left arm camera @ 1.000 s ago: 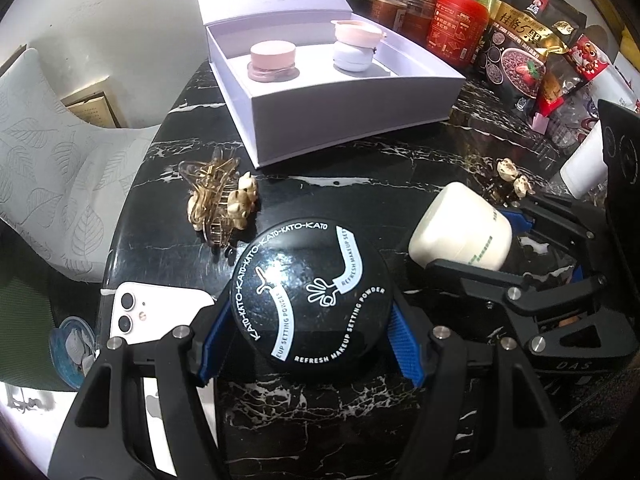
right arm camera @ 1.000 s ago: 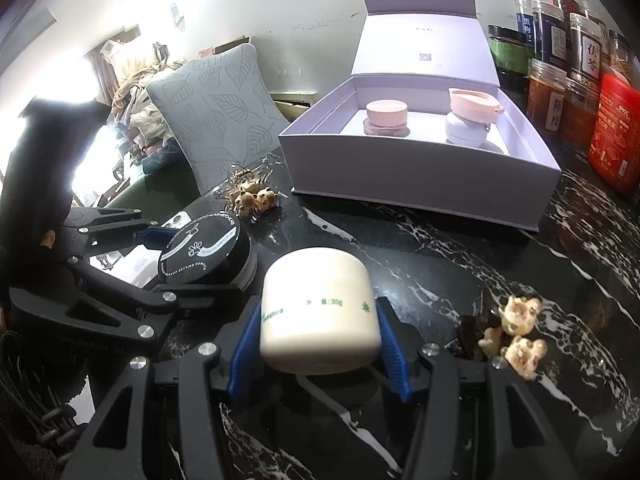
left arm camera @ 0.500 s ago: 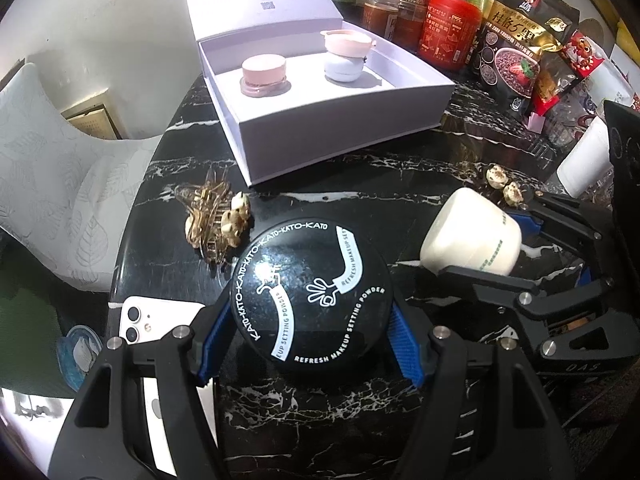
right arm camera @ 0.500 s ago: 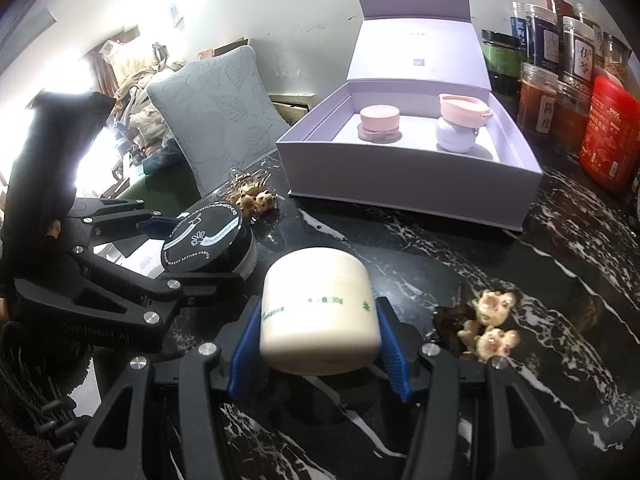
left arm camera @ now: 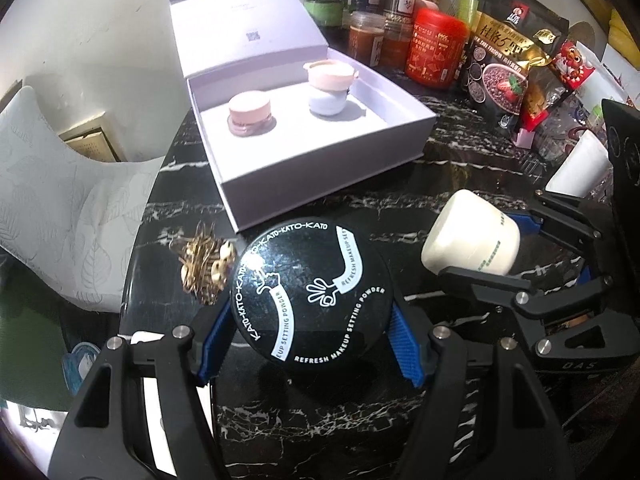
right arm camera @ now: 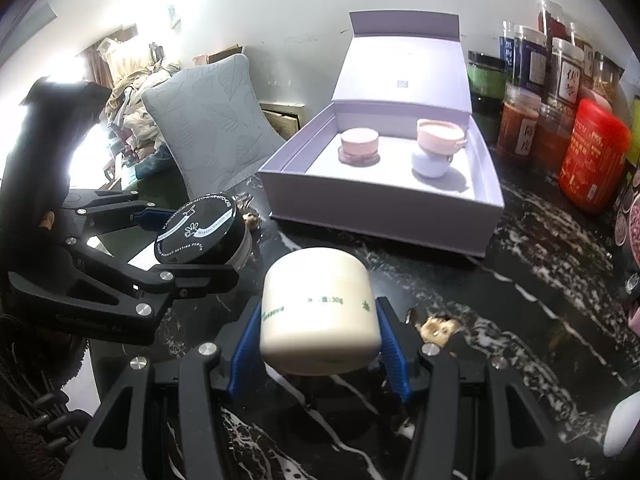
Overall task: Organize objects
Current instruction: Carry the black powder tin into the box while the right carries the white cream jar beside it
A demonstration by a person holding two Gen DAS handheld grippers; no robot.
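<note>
The left gripper (left arm camera: 310, 316) is closed on a round black powder tub (left arm camera: 310, 294), with a blue pad pressing on each side of it. The right gripper (right arm camera: 318, 334) is closed on a cream jar (right arm camera: 318, 312) in the same way, pads tight on both sides. Both things look lifted a little above the black marble table (left arm camera: 320, 420), so I think the step in hand is carrying them over to the box. Just past the black tub, on the left, a gold hair clip (left arm camera: 204, 266) lies on the table. Beside the cream jar, on the right, a small clip with pale little figures (right arm camera: 438, 328) lies on the table too, partly hidden by the gripper. Farther on sits the open lilac box (right arm camera: 380, 216), with its lid standing up at the back. Inside it are a pink jar (right arm camera: 359, 146) on the left and a pink bowl stacked on a pale blue cup (right arm camera: 436, 152) on the right. There is bare floor in the box in front of those two. Next, I think, each hand has to go up over the near wall of the box, come down on a bare spot, and only then let go. They should take care not to bump the stacked bowl. Far behind the box stand food jars (left arm camera: 392, 12) and a red tin (left arm camera: 438, 50).
</note>
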